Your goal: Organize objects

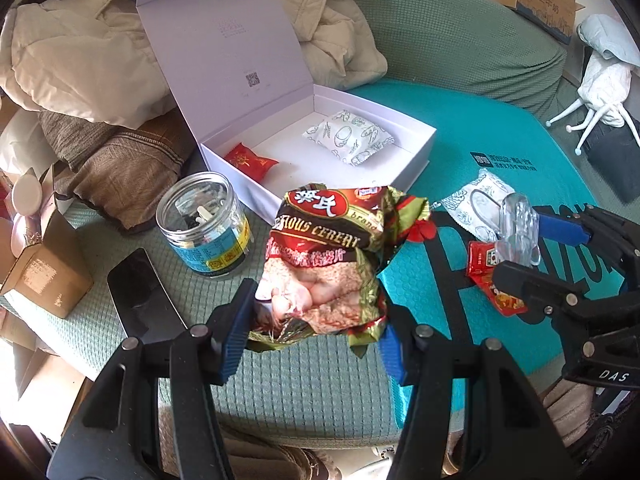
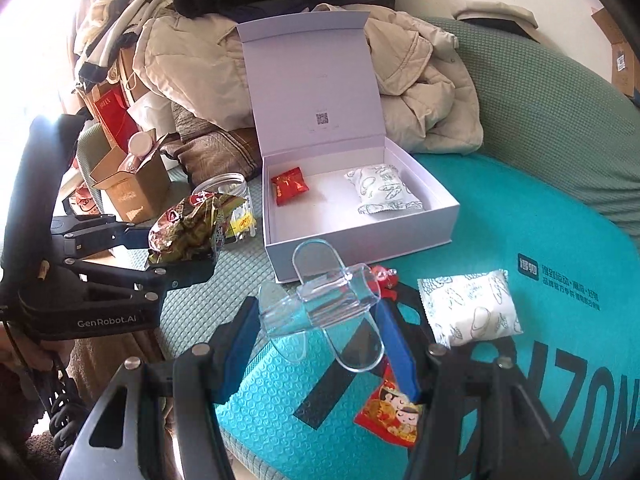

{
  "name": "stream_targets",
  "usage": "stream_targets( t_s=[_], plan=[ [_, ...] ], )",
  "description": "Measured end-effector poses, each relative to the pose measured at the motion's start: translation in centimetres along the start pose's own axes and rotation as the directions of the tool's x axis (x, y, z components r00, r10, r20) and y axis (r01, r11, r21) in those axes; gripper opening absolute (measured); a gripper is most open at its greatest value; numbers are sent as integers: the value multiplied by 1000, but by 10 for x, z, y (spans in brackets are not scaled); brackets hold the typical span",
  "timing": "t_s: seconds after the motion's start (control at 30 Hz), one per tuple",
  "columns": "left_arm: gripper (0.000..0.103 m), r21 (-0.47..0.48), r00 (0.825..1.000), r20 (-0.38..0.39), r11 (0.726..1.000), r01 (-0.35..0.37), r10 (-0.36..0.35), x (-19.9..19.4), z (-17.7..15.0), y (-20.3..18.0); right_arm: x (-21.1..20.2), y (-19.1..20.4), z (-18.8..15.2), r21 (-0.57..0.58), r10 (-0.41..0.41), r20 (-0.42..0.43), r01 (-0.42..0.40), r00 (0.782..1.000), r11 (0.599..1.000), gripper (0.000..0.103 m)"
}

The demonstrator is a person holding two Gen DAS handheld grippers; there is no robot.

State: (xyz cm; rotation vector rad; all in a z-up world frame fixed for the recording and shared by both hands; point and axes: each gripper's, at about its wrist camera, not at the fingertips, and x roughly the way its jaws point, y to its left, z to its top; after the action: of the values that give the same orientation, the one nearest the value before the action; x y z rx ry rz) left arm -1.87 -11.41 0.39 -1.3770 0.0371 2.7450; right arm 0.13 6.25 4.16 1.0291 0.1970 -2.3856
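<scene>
Two grippers are at work over the green-covered sofa. Our left gripper [image 1: 312, 340] has its jaws clenched on a crumpled cereal bag [image 1: 332, 260], which we hold up off the cushion; from the right wrist view the same bag [image 2: 188, 228] sits pinched between the blue pads, to the left of the box. Our right gripper [image 2: 320, 340] has its jaws closed around a clear plastic piece [image 2: 320, 304] with rounded flaps, lifted above the teal mat [image 2: 520, 220].

Straight ahead lies an open white box [image 1: 408, 160], its lid [image 1: 224, 40] standing upright against a beige coat [image 1: 72, 60]. Inside the box we see a small red packet [image 1: 250, 160] near the left wall and a white printed sachet [image 1: 348, 138] further right, the two well apart.

On the mat, a second white printed sachet [image 2: 470, 306] lies just right of our right gripper, and a red cartoon packet [image 2: 394, 414] rests beneath the plastic piece. A further small red item [image 2: 384, 276] lies just beside the box's front wall.

Left of the box stands an open glass jar [image 1: 204, 224] with a blue and yellow label, a dark phone [image 1: 140, 292] lying near it and a small brown carton [image 1: 44, 272] further left.
</scene>
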Motion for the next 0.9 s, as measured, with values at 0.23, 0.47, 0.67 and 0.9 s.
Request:
stream_targets(
  t_s=[0.23,0.47,0.67,0.9],
  plan=[
    [54,-19,1000,10,1000,9,-9,4,22,9,1,1,26,-37,-1,21,2,1000,999,61],
    [54,-13,1000,16,1000,7,-7,11,42,13,9,-4,49,-51,13,32,-11,999,999,61],
    [54,-20,1000,17,1000,3,-2,22,61,17,18,-10,66,-58,18,36,-16,999,998,61],
    [54,-28,1000,31,1000,-1,2,35,84,18,28,-20,84,-64,21,50,-18,999,998,61]
  ],
)
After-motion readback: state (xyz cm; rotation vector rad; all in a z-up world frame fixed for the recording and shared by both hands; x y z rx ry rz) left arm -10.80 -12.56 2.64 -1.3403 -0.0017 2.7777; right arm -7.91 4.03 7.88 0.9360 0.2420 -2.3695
